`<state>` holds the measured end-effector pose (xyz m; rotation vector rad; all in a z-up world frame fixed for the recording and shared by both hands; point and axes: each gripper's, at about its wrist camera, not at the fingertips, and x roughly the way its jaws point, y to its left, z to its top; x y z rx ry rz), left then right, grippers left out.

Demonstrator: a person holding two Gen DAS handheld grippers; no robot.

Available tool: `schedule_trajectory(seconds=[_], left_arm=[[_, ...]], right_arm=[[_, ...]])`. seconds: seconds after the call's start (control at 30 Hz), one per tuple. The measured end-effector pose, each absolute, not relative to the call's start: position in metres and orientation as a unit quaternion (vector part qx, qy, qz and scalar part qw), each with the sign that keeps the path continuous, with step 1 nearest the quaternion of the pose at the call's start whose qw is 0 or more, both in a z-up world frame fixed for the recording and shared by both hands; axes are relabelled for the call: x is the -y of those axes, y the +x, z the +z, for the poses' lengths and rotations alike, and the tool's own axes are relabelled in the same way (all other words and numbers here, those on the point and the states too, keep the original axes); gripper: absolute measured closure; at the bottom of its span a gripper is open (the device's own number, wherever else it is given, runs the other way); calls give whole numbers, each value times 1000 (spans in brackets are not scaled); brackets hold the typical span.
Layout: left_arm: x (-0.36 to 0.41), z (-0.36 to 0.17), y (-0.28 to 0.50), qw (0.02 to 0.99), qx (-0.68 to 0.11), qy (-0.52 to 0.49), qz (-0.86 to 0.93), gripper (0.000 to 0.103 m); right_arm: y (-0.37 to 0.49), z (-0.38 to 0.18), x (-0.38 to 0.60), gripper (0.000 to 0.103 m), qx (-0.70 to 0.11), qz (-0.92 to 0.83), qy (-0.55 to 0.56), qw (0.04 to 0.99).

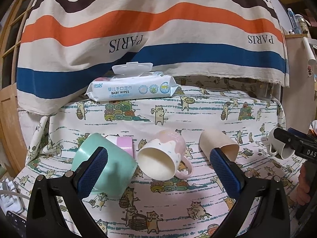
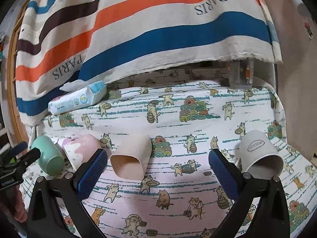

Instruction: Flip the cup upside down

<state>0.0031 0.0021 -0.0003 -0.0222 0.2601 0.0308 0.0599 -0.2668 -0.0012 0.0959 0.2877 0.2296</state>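
Lining up is the step in hand: your left tongs (image 1: 158, 158) stand wide apart and empty, framing the pink-and-white mug (image 1: 164, 155) that lies on its side on the cat-print surface (image 1: 208, 111), mouth toward you, between the mint cup (image 1: 103, 164) on the left and the beige cup (image 1: 218, 144) on the right. Your right tongs (image 2: 158, 161) also gape, holding nothing, with the white mug (image 2: 259, 154) just to their right. Next, close in on one wall and rotate it rim-down.
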Motion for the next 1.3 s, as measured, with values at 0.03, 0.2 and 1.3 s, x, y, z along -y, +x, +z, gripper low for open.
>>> schedule_trajectory(seconds=[0.03,0.2,1.3], left_arm=[[-3,0,3,991,-131,-12,17,1],[-6,1,1,992,-126,-17,26,1],[-21,-6,22,982,-174,-36,61,1]], right_arm=[[62,-2,266,1,-149,111,46,982],[68,0,260,1,-174,100,38,979],[206,16,152,1,-451,105,-29,886]])
